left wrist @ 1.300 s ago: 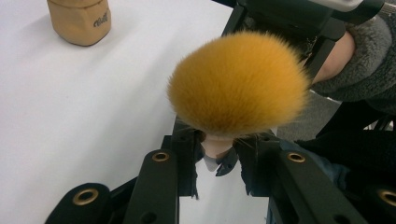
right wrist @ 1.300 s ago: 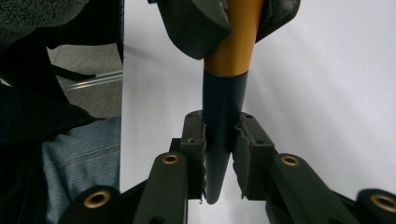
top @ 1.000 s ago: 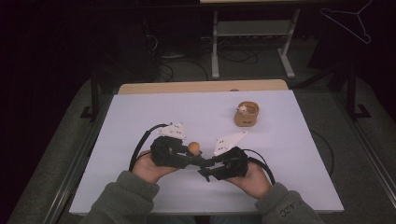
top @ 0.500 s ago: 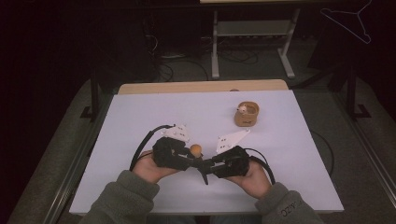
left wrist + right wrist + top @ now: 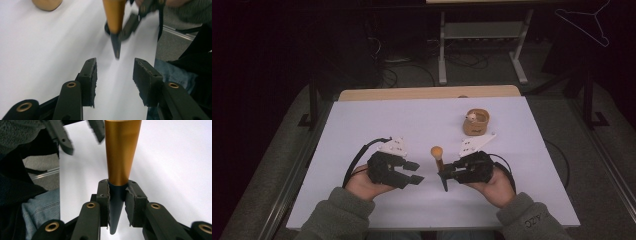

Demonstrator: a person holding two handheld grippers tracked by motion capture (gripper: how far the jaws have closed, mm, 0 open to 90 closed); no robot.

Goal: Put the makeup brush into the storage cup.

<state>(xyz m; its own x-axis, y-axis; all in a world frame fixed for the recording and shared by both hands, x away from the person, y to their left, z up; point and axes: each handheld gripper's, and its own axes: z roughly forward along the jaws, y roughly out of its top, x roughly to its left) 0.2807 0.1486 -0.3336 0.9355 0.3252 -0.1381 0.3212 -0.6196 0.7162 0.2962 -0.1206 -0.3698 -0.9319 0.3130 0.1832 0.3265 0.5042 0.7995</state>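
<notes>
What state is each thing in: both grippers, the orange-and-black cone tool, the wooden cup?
Left gripper: jaws just opening, nothing between them.
Right gripper: shut on the cone tool's dark tip.
Cone tool: held, off the table.
Wooden cup: upright on table, a small white figure inside.

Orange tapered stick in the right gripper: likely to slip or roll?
The stick looks smooth and glossy, and the right gripper clamps its narrow dark tip, so it could slide along the taper. It looks stiff, not floppy. Laid on the table, its round cone shape would probably roll in a curve.
</notes>
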